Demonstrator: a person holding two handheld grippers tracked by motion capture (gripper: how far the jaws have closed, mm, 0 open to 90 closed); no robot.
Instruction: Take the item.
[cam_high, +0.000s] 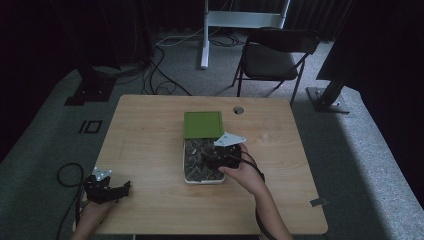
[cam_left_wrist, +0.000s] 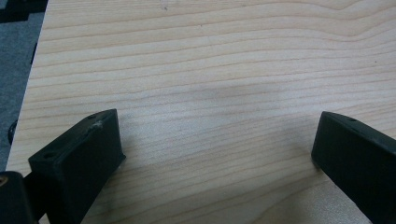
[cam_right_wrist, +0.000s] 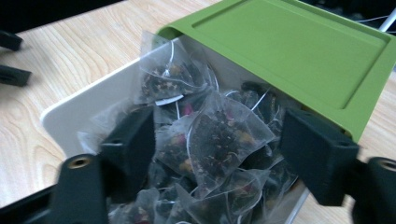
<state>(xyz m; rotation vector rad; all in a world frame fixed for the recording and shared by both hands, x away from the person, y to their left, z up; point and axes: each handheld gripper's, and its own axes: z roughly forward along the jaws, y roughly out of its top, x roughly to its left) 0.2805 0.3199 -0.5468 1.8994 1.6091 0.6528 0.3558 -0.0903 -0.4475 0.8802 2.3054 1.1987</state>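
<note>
A white box (cam_high: 186, 176) full of several clear pyramid tea bags (cam_right_wrist: 219, 135) sits mid-table, its green lid (cam_high: 203, 124) slid back over the far end. My right gripper (cam_high: 212, 161) hovers over the box, open, its jaws on either side of one tea bag (cam_right_wrist: 210, 140) without closing on it. The green lid (cam_right_wrist: 299, 51) covers the box's far part in the right gripper view. My left gripper (cam_high: 125, 188) rests low over bare wood at the table's near left corner, open and holding nothing; its jaws stand wide apart in the left gripper view (cam_left_wrist: 215, 154).
The wooden table (cam_high: 150, 145) has a cable hole (cam_high: 238, 110) near its far edge. A black folding chair (cam_high: 272, 57) and a white stand (cam_high: 205, 35) are beyond it. Cables (cam_high: 67, 175) trail on the floor by the left gripper.
</note>
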